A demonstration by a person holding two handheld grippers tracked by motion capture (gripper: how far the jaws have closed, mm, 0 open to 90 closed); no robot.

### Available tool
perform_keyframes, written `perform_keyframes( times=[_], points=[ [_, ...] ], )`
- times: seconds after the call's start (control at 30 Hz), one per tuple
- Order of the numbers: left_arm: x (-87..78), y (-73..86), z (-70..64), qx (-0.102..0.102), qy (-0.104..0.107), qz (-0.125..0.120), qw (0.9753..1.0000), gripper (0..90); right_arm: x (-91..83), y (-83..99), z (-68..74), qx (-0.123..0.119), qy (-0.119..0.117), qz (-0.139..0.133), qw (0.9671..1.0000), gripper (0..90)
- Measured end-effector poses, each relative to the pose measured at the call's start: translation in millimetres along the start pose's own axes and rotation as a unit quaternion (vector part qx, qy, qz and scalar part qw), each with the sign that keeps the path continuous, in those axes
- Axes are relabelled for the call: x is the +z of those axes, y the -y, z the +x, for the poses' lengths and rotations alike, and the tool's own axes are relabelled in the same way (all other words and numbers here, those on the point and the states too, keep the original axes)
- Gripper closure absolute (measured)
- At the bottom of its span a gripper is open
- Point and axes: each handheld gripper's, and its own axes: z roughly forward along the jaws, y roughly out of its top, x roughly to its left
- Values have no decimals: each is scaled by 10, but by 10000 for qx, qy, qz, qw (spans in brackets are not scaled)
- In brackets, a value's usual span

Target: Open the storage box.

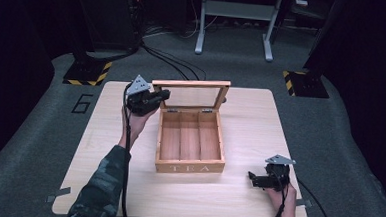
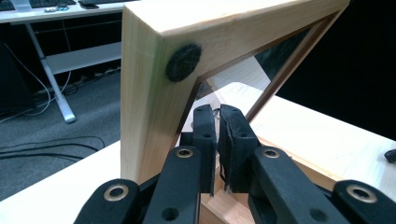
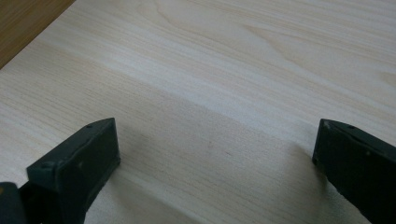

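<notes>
Pale wooden table (image 1: 250,121) on grey carpet (image 1: 340,126), dark room.

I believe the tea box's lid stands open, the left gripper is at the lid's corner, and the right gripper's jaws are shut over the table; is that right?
Not quite: the right gripper has its jaws wide apart over the bare table, as the right gripper view shows. The rest holds: the tea box has its lid standing open, and the left gripper is at the lid's corner.
</notes>
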Motion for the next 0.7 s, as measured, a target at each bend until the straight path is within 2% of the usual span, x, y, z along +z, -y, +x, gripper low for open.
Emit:
perform_keyframes(
  times=[0.53,0.7],
  points=[
    [46,10,11,0,-39,-16,10000,852,0,0,0,0,1,2,10000,0],
    [48,-3,-6,59,-38,10,10000,852,0,0,0,0,0,0,10000,1]
  ],
)
